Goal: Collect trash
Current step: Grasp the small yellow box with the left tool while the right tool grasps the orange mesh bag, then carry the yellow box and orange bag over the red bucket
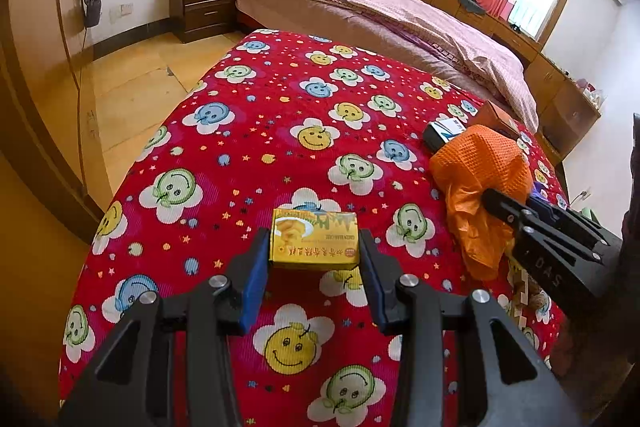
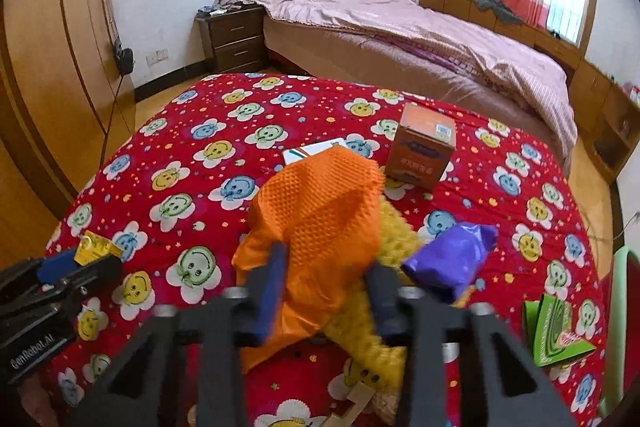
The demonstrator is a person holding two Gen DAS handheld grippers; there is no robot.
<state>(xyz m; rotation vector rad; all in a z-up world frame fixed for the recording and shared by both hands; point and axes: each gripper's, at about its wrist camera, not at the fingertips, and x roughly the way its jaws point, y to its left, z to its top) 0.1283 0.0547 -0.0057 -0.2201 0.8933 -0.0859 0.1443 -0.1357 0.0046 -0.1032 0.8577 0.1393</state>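
A small yellow box [image 1: 314,241] sits between the blue pads of my left gripper [image 1: 314,235], which press on its two sides just above the red smiley-flower tablecloth [image 1: 280,99]. In the right wrist view the same gripper [image 2: 86,259] shows at the left edge with the yellow box [image 2: 96,247]. My right gripper [image 2: 326,261] is closed around a crumpled orange mesh bag [image 2: 320,211], which fills the gap between its fingers. From the left wrist view, the right gripper [image 1: 498,205] reaches into the orange bag [image 1: 480,163].
On the cloth lie a brown carton [image 2: 422,151], a flat white and blue packet [image 2: 308,151], a purple wrapper [image 2: 450,259], yellow foam netting [image 2: 384,311] and a green box [image 2: 554,333]. A bed [image 2: 400,27] and a nightstand [image 2: 236,39] stand beyond the table.
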